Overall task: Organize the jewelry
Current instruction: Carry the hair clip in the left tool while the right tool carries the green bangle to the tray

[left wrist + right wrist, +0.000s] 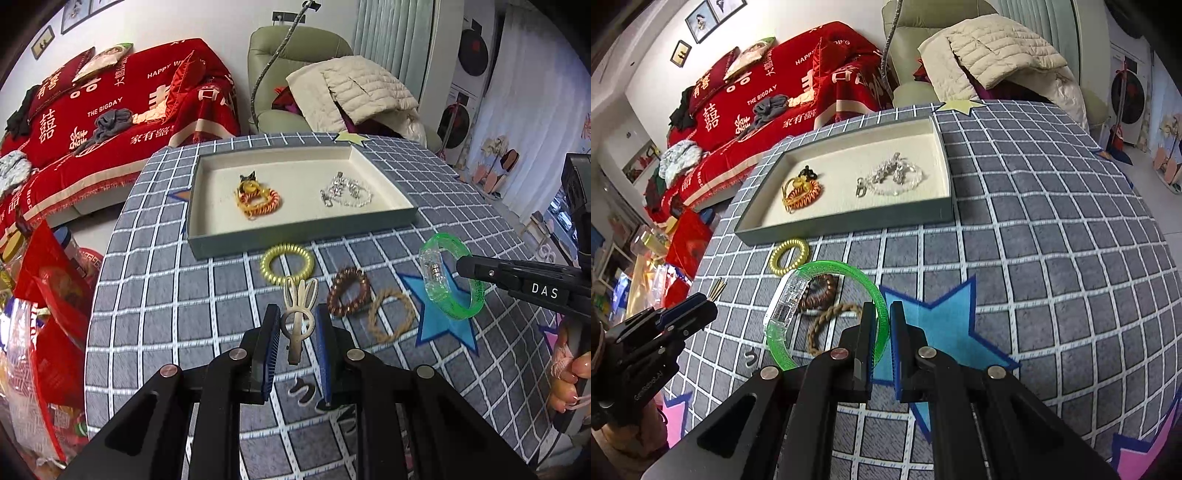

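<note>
From the left wrist camera, the left gripper (297, 325) stands with its blue-padded fingers apart on either side of a pale rabbit-shaped hair clip (298, 314); whether the pads press it I cannot tell. Beyond it, on the grey checked tablecloth (147, 295), lie a yellow coil hair tie (287, 263), a brown coil hair tie (348, 291) and a tan braided ring (391, 314). The shallow tray (295, 236) holds an orange-and-yellow woven charm (256, 197) and a clear bead bracelet (345, 192). To the right, the right gripper (461, 266) carries a green translucent bangle (448, 275) above the cloth.

From the right wrist camera, the right gripper (883, 332) is clamped on the green bangle's (827, 310) rim, holding it above a blue star patch (945, 325). The left gripper (701, 306) sits at the left edge.
</note>
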Demonstrator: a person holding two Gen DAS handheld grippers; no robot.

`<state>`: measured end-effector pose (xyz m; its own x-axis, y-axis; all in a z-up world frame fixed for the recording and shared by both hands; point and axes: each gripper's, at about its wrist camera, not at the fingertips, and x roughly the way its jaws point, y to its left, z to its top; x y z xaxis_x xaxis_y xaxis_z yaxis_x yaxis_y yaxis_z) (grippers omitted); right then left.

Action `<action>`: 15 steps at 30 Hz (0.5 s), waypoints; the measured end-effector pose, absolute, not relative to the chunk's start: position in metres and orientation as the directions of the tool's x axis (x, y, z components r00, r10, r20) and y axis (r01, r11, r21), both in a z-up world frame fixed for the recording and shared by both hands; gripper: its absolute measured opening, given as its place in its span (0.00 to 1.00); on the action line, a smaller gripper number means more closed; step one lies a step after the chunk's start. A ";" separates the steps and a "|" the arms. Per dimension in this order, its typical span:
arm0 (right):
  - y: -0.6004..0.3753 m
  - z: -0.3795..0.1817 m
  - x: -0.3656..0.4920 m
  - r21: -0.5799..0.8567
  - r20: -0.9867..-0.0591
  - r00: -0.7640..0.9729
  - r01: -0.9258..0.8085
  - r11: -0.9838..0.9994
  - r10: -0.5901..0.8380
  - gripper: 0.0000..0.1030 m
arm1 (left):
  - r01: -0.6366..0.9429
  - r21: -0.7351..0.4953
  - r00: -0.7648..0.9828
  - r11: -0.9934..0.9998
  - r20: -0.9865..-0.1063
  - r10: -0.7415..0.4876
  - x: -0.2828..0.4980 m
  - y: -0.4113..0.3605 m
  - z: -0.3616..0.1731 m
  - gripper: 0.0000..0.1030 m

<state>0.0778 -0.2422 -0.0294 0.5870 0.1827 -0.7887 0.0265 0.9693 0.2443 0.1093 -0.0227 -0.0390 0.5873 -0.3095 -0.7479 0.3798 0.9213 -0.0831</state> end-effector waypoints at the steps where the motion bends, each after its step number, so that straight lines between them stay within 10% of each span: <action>1: -0.243 -0.027 0.080 0.243 -0.788 0.589 0.027 0.970 0.181 0.08 | 0.381 -0.083 0.588 0.921 -0.747 -0.311 0.111 -0.023 -0.038 0.39; 15: -0.255 -0.003 0.125 0.232 -0.776 0.608 0.029 0.972 0.167 0.08 | 0.355 -0.082 0.627 0.931 -0.718 -0.302 0.154 -0.018 -0.021 0.39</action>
